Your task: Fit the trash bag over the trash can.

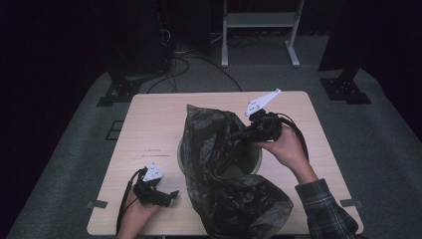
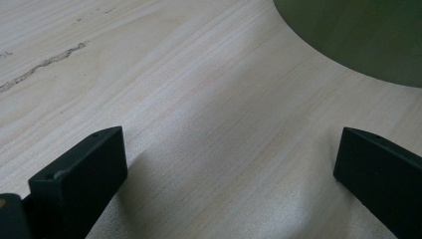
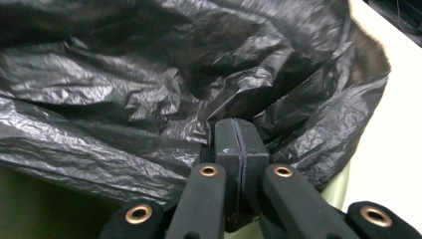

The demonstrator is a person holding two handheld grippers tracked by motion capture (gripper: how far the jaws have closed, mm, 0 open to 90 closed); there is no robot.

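At 7 o'clock on the table [image 1: 149,119], the left gripper [image 1: 169,195] rests with jaws spread wide, empty. At centre, a crinkled, glossy black bag [image 1: 226,184] drapes over a green bin [image 1: 255,158], likely light, limp and slippery. At 2 o'clock, the right gripper [image 3: 238,130] pinches its rim, the sensible hold.

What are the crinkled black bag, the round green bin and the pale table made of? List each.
Crinkled black bag: thin plastic film, glossy, with fine creases that catch the light.
Round green bin: probably moulded plastic, smooth and matt.
Pale table: wood or wood-look laminate, with straight grain lines.
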